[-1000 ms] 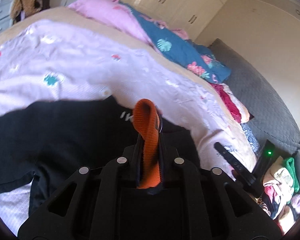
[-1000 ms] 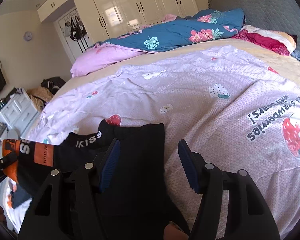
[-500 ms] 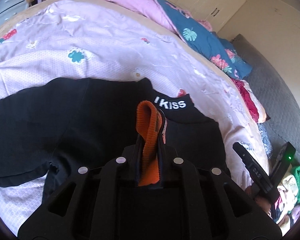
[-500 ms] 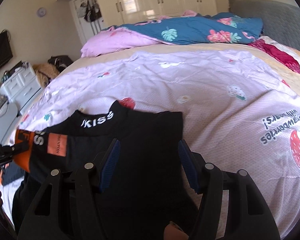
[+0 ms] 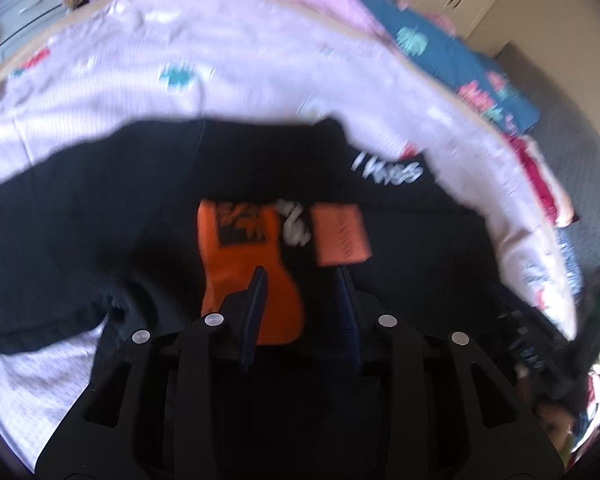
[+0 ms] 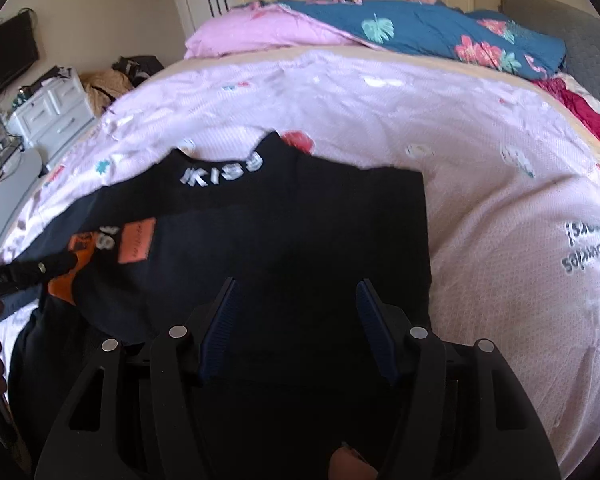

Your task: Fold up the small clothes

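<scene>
A black top (image 6: 292, 224) with white "KISS" lettering on its collar lies on the pink quilt (image 6: 480, 168); it also shows in the left wrist view (image 5: 100, 208). Its sleeve with the orange cuff (image 5: 240, 264) lies folded across the body. My left gripper (image 5: 300, 276) is open, its jaws just above the cuff and gripping nothing; it shows as a black bar in the right wrist view (image 6: 28, 272). My right gripper (image 6: 296, 292) is open and empty over the black top's lower part.
Pink and blue floral bedding (image 6: 400, 28) is heaped at the bed's far side. A white drawer unit (image 6: 52, 112) and clutter stand left of the bed. A pile of clothes (image 5: 596, 380) lies to the right in the left wrist view.
My left gripper opened and let go of the orange cuff, which now lies flat on the black top. The right gripper stayed open over the top.
</scene>
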The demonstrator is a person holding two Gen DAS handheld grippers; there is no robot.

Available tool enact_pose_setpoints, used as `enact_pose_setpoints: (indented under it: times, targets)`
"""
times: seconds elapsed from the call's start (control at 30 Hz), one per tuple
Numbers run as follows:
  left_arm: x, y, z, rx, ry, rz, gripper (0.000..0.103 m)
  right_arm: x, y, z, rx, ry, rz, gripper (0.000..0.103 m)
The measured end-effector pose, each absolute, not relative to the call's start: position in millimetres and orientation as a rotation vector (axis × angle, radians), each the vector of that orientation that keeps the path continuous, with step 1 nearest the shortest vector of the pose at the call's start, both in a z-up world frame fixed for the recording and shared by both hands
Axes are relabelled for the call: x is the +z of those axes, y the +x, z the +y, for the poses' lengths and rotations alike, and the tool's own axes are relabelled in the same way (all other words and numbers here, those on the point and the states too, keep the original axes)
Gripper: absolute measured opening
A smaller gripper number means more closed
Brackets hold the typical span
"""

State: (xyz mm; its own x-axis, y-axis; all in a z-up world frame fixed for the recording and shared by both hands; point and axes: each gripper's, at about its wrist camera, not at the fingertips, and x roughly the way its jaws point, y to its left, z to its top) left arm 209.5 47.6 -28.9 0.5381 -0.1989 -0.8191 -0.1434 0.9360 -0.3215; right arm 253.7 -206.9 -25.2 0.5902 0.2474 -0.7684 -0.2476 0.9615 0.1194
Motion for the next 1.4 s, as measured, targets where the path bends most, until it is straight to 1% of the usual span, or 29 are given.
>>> enact_pose_setpoints:
  times: [0.1,0.17,0.23,0.33,0.4,0.43,0.5,0.57,0.6,0.7,0.73,0.77,0.83,0.9,1.2,1.4]
  targets:
    - [-44.3,210.5,49.6,0.0,-0.353,1.04,0.027,-36.2,257.9,-211.9,0.263,0.015,0.949,0.059]
    - [-44.7,210.1,48.5,0.004,-0.336,1.033,0.028,-41.9,260.2,-214.2,0.253,0.022,0.976,0.059]
    - [-43.6,208.8,48.0,-0.003,-0.335,1.023,0.031,-43.4,259.6,-213.6,0.255,0.019,0.98,0.059]
    - [-37.6,205.5,51.4,-0.003,-0.345,1.006,0.033,-38.2,257.1,-214.6,0.27,0.031,0.961,0.059]
    - [-28.8,200.8,52.5,0.015,-0.326,0.979,0.043,-31.4,255.2,-217.2,0.297,0.067,0.941,0.059]
    - [-26.1,199.4,53.2,0.02,-0.325,0.972,0.045,-28.1,253.6,-217.8,0.307,0.082,0.927,0.06]
    - [-21.9,195.6,55.0,0.027,-0.334,0.961,0.048,-21.6,250.8,-215.6,0.322,0.081,0.899,0.065]
    - [-19.0,190.9,57.3,0.034,-0.342,0.955,0.052,-14.7,246.7,-213.0,0.33,0.076,0.871,0.077]
    - [-17.3,188.4,58.8,0.042,-0.343,0.952,0.062,-12.0,245.1,-211.3,0.339,0.076,0.859,0.079]
    - [-12.3,183.5,60.5,0.066,-0.34,0.936,0.075,-3.9,238.4,-203.4,0.366,0.057,0.819,0.086]
    - [-9.7,180.4,62.5,0.077,-0.342,0.926,0.079,-1.5,236.2,-200.3,0.372,0.047,0.804,0.091]
    - [-7.7,177.6,64.8,0.086,-0.345,0.918,0.087,0.7,234.5,-197.5,0.376,0.039,0.793,0.093]
    - [-4.6,172.5,68.9,0.108,-0.348,0.905,0.089,5.3,230.5,-190.8,0.391,0.024,0.768,0.096]
    - [-2.9,166.4,74.2,0.139,-0.348,0.9,0.094,7.8,226.7,-184.2,0.403,0.013,0.75,0.097]
    - [1.6,139.2,110.9,0.262,-0.41,0.875,0.094,21.8,204.4,-151.5,0.455,-0.036,0.661,0.098]
    - [13.0,125.8,133.1,0.308,-0.452,0.825,0.094,27.1,193.9,-130.9,0.501,-0.053,0.649,0.098]
